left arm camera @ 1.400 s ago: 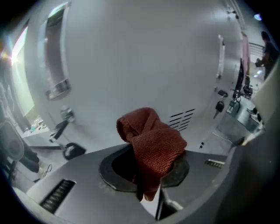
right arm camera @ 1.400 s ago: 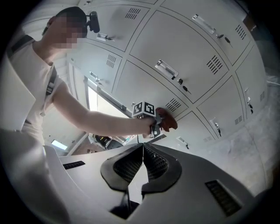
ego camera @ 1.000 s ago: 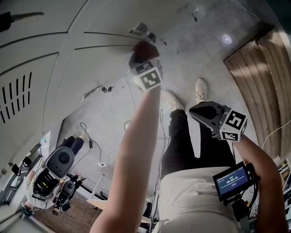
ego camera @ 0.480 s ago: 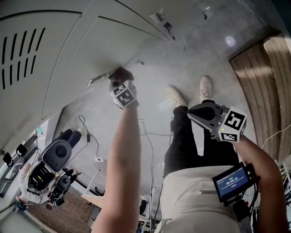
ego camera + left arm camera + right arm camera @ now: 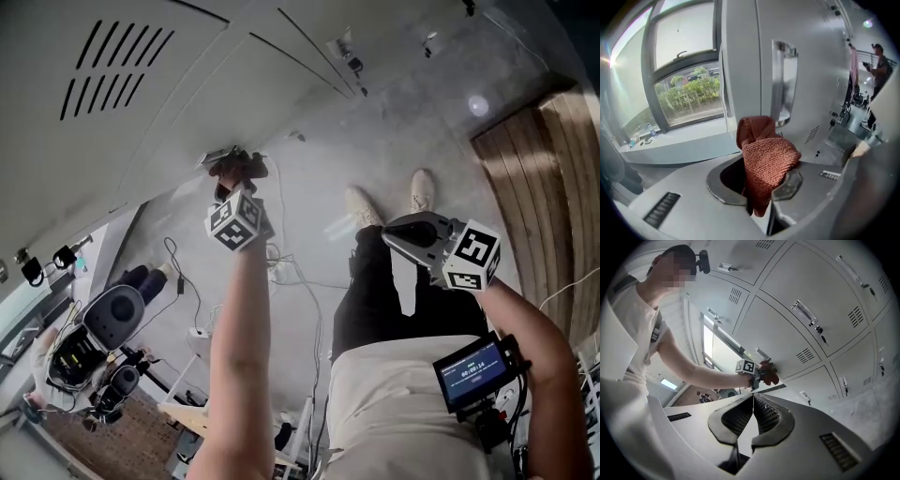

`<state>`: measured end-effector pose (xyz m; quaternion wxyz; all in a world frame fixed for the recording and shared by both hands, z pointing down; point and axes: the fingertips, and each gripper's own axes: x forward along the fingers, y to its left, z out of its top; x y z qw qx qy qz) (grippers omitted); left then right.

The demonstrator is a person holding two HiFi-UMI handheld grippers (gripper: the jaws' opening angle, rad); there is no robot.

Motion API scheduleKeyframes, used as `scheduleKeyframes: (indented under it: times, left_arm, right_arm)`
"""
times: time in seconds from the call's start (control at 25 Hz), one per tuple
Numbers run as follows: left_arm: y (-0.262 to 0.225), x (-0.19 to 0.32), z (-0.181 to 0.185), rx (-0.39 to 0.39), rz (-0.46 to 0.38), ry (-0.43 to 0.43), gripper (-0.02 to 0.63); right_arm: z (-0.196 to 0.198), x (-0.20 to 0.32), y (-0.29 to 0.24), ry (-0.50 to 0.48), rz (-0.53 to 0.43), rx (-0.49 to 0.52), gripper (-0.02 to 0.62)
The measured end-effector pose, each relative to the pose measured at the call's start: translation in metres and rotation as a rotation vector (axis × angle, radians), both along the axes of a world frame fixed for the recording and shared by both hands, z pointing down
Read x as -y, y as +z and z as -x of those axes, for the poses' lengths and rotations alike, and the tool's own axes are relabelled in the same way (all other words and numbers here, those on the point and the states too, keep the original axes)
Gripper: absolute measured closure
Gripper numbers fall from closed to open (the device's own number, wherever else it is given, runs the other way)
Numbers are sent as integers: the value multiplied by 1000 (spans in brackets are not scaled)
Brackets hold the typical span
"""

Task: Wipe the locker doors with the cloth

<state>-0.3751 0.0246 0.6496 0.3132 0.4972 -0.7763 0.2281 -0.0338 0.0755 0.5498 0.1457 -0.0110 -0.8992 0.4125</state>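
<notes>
Pale grey locker doors [image 5: 141, 122] fill the upper left of the head view. My left gripper [image 5: 232, 180] is shut on a reddish-brown cloth [image 5: 240, 168] and holds it against a door close to a metal handle [image 5: 216, 156]. In the left gripper view the cloth [image 5: 766, 159] bulges out between the jaws, just in front of the door's handle [image 5: 783, 84]. My right gripper [image 5: 398, 234] hangs shut and empty away from the lockers, over the person's legs. The right gripper view shows its jaws [image 5: 752, 397] pressed together, with the cloth [image 5: 769, 372] far off on a door [image 5: 787, 315].
Cables [image 5: 281, 272] and camera gear [image 5: 103, 337] lie on the concrete floor at the lower left. A wooden panel [image 5: 544, 169] runs along the right. A small screen [image 5: 473, 367] is strapped to the right forearm. A window [image 5: 689, 89] adjoins the lockers; a person [image 5: 881, 61] stands far off.
The left gripper has carried the cloth leftward across the locker doors to a spot beside a handle. The right gripper has stayed almost still.
</notes>
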Motion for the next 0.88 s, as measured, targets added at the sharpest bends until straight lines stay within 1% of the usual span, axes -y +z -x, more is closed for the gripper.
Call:
scheduleKeyframes:
  times: [0.08,0.2,0.28,0.36,0.48,0.64,0.76,0.88]
  left_arm:
    - [-11,-2,1,6,-29,5,538]
    - [-25,-4,1,23,-90,-6,537]
    - [-35,-13,1,40,-109,-22,538]
    - [-46,-23,-3,54,-123,-12,537]
    - [-73,-14,-24,42,-201,55,538]
    - [-133,-9,-63,2,-294,196,538]
    - [-179,-6,-82,-15,-355,292,537]
    - [-213,-24,-100,-18,-389,335,537]
  right_arm:
    - [-2,0,0,2,-18,-2,578]
    - [-9,5,1,4,-77,-15,578]
    - [-11,7,0,15,-115,-20,578]
    - [-13,12,-3,36,-148,-19,578]
    - [-17,42,-13,66,-207,-15,577]
    - [-21,64,-53,89,-259,0,577]
    - [-9,83,-90,96,-335,29,577]
    - [3,86,-129,88,-360,70,577]
